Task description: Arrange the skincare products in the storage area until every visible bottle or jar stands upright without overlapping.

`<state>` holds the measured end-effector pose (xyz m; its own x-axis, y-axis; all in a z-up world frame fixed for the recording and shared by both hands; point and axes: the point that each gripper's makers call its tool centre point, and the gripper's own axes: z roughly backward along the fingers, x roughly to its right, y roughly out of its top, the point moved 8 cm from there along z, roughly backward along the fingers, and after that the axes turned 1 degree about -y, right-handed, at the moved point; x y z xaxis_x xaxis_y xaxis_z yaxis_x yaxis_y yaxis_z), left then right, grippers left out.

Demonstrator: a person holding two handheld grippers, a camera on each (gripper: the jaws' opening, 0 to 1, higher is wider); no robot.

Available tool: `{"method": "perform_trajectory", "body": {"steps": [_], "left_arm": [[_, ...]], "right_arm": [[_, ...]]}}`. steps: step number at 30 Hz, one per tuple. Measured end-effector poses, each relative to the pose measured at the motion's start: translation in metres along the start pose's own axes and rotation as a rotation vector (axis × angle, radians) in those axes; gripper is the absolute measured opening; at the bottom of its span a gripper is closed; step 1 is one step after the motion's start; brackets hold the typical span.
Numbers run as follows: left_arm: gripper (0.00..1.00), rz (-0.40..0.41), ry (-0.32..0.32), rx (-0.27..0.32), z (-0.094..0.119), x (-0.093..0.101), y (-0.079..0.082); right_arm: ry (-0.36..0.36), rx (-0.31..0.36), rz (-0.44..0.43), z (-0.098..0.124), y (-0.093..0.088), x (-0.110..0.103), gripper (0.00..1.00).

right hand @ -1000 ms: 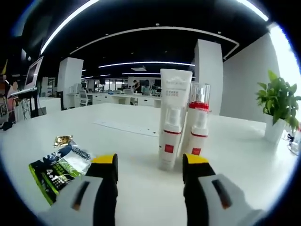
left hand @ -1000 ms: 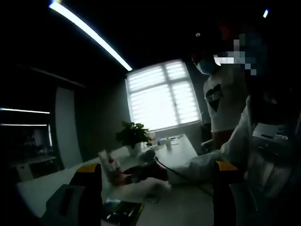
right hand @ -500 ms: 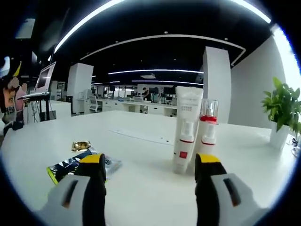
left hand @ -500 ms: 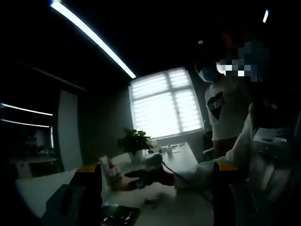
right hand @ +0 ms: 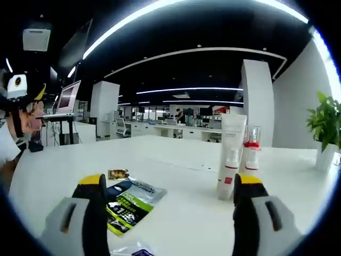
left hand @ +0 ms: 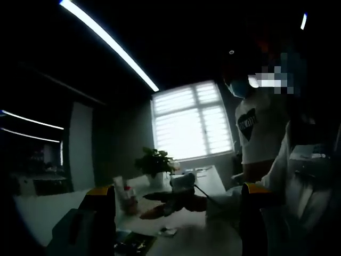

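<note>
A white tube [right hand: 230, 160] and a clear pump bottle with a red collar [right hand: 250, 153] stand upright side by side on the white table [right hand: 181, 218], touching or nearly so. My right gripper [right hand: 170, 182] is open, low over the table and well short of them, with nothing between its yellow-tipped jaws. In the dim left gripper view the same tube [left hand: 118, 185] and bottle [left hand: 128, 195] stand just past my left gripper [left hand: 177, 190], which is open and holds nothing. The right gripper [left hand: 147, 207] reaches in from the right there, held by a white sleeve [left hand: 234, 194].
Flat foil sachets [right hand: 130, 200] and a small gold one [right hand: 118, 174] lie on the table left of the products. A potted plant [right hand: 327, 125] stands at the far right edge. A person [left hand: 258, 122] stands beside the table, before a bright window [left hand: 193, 120].
The right gripper has drawn back from the tube and bottle, which now look smaller, and its jaws have spread wider. The left gripper view has tipped slightly upward.
</note>
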<state>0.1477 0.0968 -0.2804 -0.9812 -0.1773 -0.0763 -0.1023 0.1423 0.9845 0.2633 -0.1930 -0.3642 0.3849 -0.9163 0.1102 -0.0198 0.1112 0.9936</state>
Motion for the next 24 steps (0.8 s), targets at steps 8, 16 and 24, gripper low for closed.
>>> {"method": "perform_trajectory", "body": {"steps": [8,16,24], "left_arm": [[1.00,0.030,0.018,0.021,0.000,0.002,-0.006],[1.00,0.056,0.027,0.037,0.001,0.004,-0.009],[1.00,0.051,0.045,0.061,0.003,0.007,-0.007]], "right_arm": [[0.075,0.033,0.010,0.015,0.006,-0.026,1.00],[0.091,0.040,0.021,0.020,0.007,-0.029,1.00],[0.114,0.071,0.034,0.029,0.015,-0.040,1.00]]}}
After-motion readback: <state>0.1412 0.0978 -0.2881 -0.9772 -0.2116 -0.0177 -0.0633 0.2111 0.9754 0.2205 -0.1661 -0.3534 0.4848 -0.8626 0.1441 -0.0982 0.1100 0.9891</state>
